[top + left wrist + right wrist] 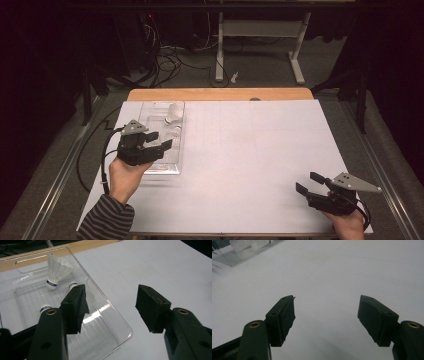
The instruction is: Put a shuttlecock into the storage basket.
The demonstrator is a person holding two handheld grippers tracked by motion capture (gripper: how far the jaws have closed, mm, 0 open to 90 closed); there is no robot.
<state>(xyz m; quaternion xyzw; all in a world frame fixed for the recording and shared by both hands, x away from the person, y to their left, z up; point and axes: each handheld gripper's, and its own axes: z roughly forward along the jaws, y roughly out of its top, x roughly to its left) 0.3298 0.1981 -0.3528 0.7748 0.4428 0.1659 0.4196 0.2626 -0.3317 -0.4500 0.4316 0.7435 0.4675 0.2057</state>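
White feathered shuttlecock (57, 270), cork tip ringed with a blue band, lying on its side in the upper left of the left gripper view, skirt pointing up toward the frame's top edge. Two more white, blue-banded cork tips (73, 285) just right of and below it, their skirts partly hidden behind the left jaw.

Clear plastic tray (120, 323), rectangular with rounded corners and a handle slot at its far end, holding all three; seen in the high view at centre left of the white table sheet (250, 150), and as a glimpse in the upper left corner of the right gripper view.

Left gripper (159, 140) at left of the high view, hovering over the tray's near half, jaws spread wide with nothing between them; shuttlecock beyond and left of the left jaw, not touching it.

Right gripper (310, 182) at lower right of the high view, well apart from the tray, jaws likewise parted and unladen above bare sheet.
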